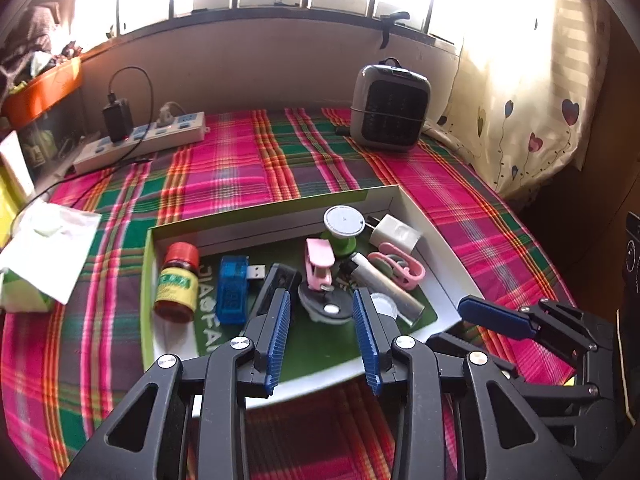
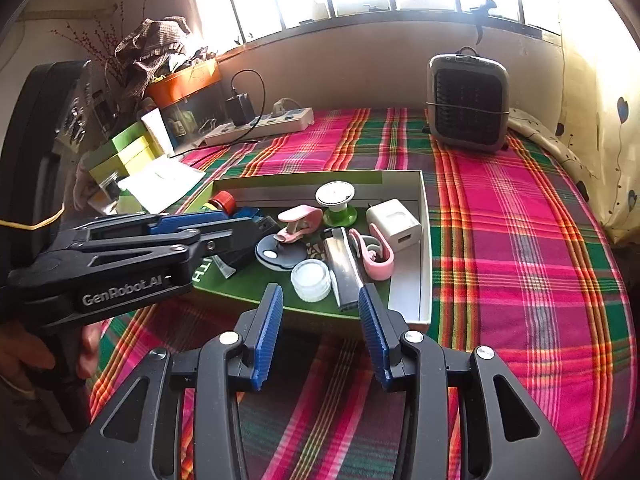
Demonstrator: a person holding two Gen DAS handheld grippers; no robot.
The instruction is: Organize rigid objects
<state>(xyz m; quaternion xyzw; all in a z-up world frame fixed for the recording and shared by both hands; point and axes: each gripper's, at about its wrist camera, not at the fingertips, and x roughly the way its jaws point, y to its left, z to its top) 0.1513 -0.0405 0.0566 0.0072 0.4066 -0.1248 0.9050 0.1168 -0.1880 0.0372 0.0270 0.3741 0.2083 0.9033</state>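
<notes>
A shallow green and white box on the plaid cloth holds a red-capped bottle, a blue USB stick, a pink stapler, a dark round disc, a green spool, a white charger, a silver lighter and a pink clip. My left gripper hovers open over the disc, gripping nothing. My right gripper stands open just short of the box's near edge, facing a clear round lid and the lighter, with nothing between its pads.
A grey heater stands at the back right and a power strip with a black adapter at the back left. Tissue paper lies left of the box. A curtain hangs on the right. Boxes pile up at far left.
</notes>
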